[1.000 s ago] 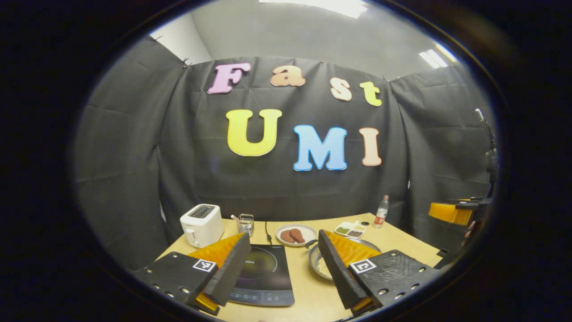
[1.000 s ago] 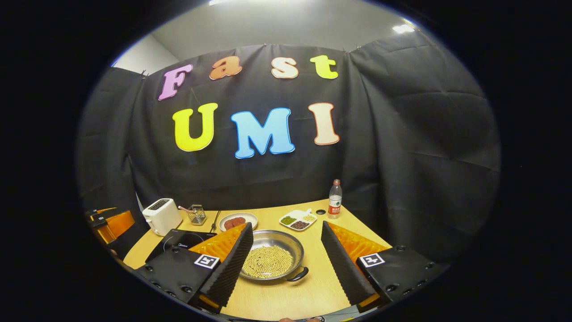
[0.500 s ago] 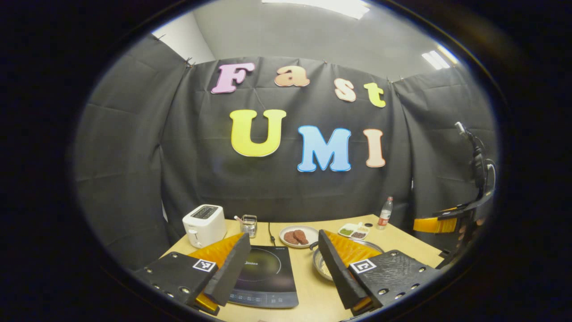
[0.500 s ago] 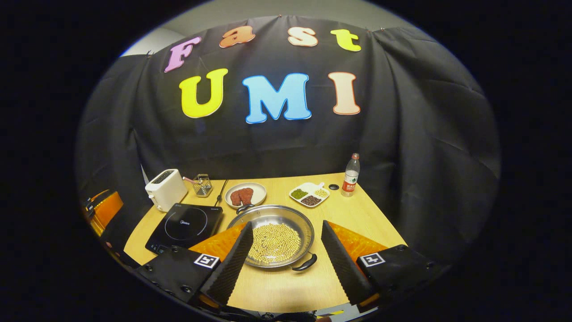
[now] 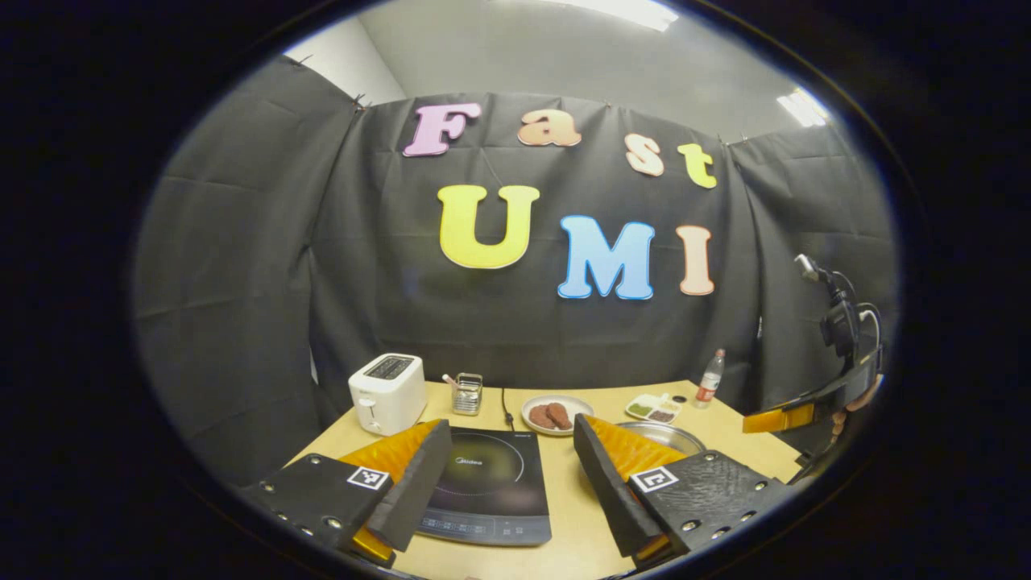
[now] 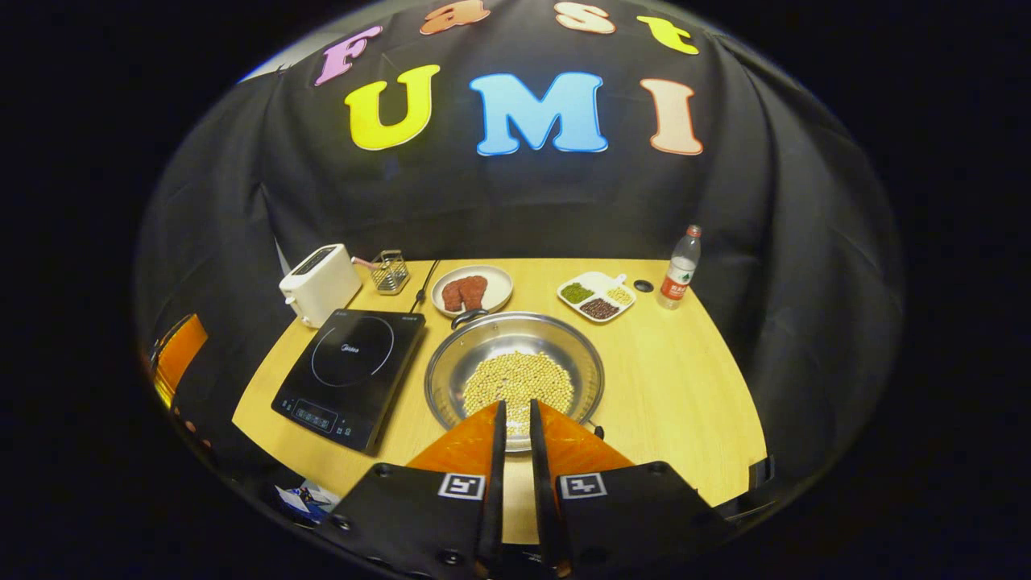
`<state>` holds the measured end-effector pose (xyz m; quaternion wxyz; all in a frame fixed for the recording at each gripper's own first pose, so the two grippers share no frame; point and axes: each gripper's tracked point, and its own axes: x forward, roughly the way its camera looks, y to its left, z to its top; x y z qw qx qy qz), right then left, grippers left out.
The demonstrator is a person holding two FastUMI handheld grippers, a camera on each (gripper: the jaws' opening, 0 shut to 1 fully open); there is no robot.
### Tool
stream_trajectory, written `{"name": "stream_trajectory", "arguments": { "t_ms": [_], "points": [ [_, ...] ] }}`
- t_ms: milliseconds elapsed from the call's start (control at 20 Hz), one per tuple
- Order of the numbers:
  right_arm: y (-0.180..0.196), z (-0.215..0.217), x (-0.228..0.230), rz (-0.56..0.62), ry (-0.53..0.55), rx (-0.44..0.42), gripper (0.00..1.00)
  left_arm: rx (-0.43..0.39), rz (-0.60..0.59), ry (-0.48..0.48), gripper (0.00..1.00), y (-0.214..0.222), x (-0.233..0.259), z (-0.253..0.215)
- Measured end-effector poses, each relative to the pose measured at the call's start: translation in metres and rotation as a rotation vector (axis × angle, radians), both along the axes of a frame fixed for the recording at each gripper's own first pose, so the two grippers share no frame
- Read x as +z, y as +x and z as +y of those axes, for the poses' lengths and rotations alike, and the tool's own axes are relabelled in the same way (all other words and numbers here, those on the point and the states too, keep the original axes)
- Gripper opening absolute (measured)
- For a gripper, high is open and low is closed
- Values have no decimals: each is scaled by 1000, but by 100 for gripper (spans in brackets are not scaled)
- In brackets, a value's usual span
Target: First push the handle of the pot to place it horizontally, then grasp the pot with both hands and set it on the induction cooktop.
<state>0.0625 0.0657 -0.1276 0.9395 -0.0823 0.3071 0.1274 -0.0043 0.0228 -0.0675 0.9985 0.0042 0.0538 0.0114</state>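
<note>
Left gripper (image 5: 511, 471) hovered over the near table edge, jaws wide apart, nothing held, with the induction cooktop (image 5: 487, 483) between its fingers. Right gripper (image 6: 515, 419) sat above the pot's near rim, jaws nearly closed with a thin gap, gripping nothing. Pot (image 6: 515, 374), steel and holding yellow beans, stood on the table (image 6: 685, 379) just right of the induction cooktop (image 6: 350, 374), apart from it. Far handle (image 6: 467, 316) pointed at the back; near handle was mostly hidden behind the right gripper's fingers. Step in hand looked like the handle push: best to use the narrowed tips as one blunt pusher, come in low beside the near handle and sweep sideways slowly so the pot turns in place and the beans don't spill. Around, left to right: toaster (image 6: 320, 282), wire holder (image 6: 391, 270), plate of meat patties (image 6: 471, 290) just behind the far handle, divided dish (image 6: 596, 296), bottle (image 6: 679, 270). The plate could get bumped as the pot rotated.
</note>
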Motion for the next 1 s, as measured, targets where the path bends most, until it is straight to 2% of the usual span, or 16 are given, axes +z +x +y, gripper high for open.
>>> {"name": "stream_trajectory", "arguments": {
  "t_ms": [100,250,350,450,550,600,650,700,750,800,1000],
  "points": [
    [0,8,-11,50,5,39,6,10,15,12,88,0,-3,2],
    [3,10,-27,105,27,67,1,25,25,28,88,3,-4,-1],
    [3,14,-40,163,47,104,2,37,42,23,97,8,-7,-4],
    [3,9,-58,213,35,122,1,34,54,-5,89,15,-8,-11],
    [0,3,-80,272,6,146,2,42,62,-9,93,23,-11,-20],
    [-1,2,-91,302,-1,159,2,49,63,1,89,27,-10,-22],
    [-3,1,-100,337,-7,170,2,54,64,12,93,30,-10,-25],
    [-4,-2,-110,366,-15,176,2,57,68,19,88,33,-11,-27],
    [-4,-5,-116,388,-24,181,2,59,77,23,93,35,-14,-30],
    [-1,-6,-121,394,-31,185,2,63,87,24,88,36,-17,-33],
    [4,-12,-144,452,-48,196,2,88,107,48,88,38,-23,-46]
  ]
}}
